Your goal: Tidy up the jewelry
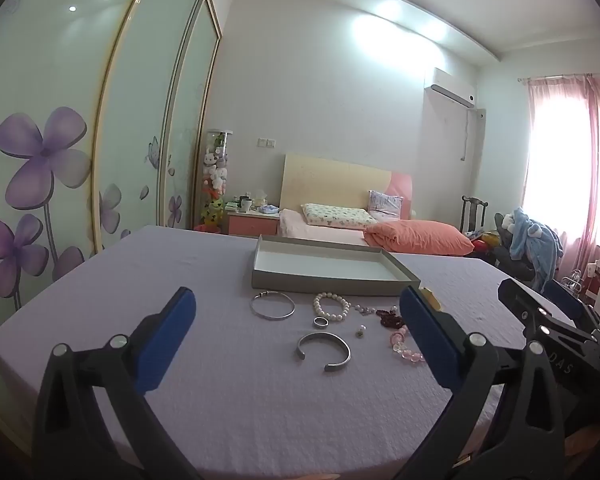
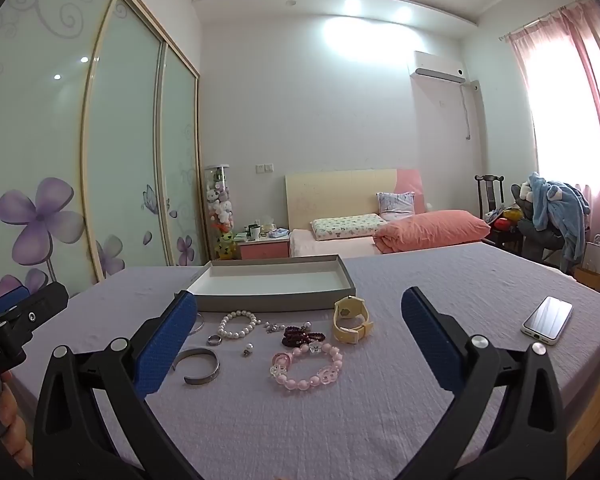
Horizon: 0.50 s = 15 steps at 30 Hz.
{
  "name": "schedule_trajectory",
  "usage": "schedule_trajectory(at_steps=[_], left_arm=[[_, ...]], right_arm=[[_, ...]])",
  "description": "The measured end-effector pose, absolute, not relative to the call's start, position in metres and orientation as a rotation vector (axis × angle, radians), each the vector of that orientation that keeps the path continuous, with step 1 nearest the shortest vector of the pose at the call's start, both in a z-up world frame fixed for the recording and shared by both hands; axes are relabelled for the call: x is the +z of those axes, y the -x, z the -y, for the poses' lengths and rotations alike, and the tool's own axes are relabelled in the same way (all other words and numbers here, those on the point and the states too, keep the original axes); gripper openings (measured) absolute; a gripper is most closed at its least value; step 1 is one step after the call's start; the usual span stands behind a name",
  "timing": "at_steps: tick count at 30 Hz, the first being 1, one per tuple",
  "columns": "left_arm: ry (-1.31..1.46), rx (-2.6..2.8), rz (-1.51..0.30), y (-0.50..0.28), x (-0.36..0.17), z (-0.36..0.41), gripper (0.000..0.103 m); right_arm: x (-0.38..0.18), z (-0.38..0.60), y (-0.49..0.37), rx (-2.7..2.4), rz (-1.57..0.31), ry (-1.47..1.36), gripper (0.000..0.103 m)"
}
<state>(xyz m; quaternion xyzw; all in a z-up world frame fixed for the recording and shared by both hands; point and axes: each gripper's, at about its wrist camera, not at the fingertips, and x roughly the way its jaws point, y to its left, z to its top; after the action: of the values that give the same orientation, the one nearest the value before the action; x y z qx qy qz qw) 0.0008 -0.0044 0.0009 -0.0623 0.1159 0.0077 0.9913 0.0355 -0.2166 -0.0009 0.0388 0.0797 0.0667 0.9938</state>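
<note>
A: Right wrist view, item count on the lilac counter [image 2: 440,280]?

B: One shallow grey tray [image 2: 274,302] with a white floor, lying far of the jewelry, nothing inside it. Near of the tray: one pearl bracelet [image 2: 238,325], one pink bead bracelet [image 2: 306,366], one dark red bead strand [image 2: 302,336], one open silver cuff [image 2: 202,366], one ring [image 2: 214,339], one small stud earring [image 2: 247,349], one cream wristwatch [image 2: 350,318]. One thin silver bangle [image 1: 272,306] lies left of the pearl bracelet; in the right wrist view the left finger hides most of it. One small tangled piece sits between the pearls and the red strand; its kind cannot be told. One phone [image 2: 547,319] lies well apart on the right, screen up.

A: Arrangement of the jewelry?

B: All pieces rest on the counter in a loose cluster just near of the tray's front wall. None touches the tray as far as can be seen.

A: State of the right tool [image 2: 300,312]?

B: Fingers spread fully apart, nothing between the blue pads. It points almost level, tipped slightly down, toward the cluster, short of it.

A: State of the left tool [image 1: 298,308]?

B: Same condition: fingers wide apart, holding nothing, aimed slightly down at the bangle and cuff. It stands to the left of the right tool. A hand [image 2: 14,428] grips its handle at the lower left edge of the right wrist view.
</note>
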Motion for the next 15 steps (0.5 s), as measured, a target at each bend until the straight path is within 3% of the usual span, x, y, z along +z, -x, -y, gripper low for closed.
schedule_trajectory(at_steps=[15], left_arm=[[0.134, 0.015, -0.231, 0.0009, 0.0016, -0.0025, 0.099]], right_arm=[[-0.0046, 0.2144, -0.0343, 0.134, -0.162, -0.078, 0.101]])
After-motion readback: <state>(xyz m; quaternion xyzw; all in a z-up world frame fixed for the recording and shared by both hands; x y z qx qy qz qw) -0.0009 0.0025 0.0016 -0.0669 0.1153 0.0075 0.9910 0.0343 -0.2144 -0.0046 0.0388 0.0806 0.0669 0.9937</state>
